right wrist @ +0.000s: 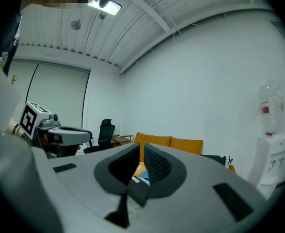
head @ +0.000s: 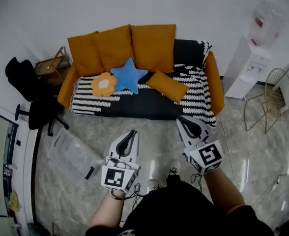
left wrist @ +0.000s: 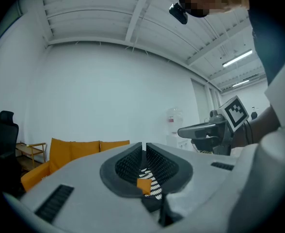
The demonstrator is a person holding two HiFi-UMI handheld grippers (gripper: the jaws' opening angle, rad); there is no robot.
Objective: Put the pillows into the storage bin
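Observation:
Three loose pillows lie on the orange sofa (head: 214, 82): a blue star pillow (head: 129, 75), an orange-and-white flower pillow (head: 104, 84) and a small orange rectangular pillow (head: 167, 86). A clear plastic storage bin (head: 72, 151) lies on the floor to the left of the sofa's front. My left gripper (head: 131, 133) and right gripper (head: 185, 122) are held level in front of the sofa, short of it. Both are shut with nothing between the jaws. The left gripper view looks along its shut jaws and also shows the right gripper (left wrist: 187, 130). Ahead of the right gripper's shut jaws are the sofa cushions (right wrist: 170, 142).
A black office chair (head: 34, 97) and a wooden side table (head: 53, 63) stand left of the sofa. A white water dispenser (head: 255, 58) and a wire chair (head: 274, 95) stand at the right. Large orange back cushions (head: 120, 47) line the sofa.

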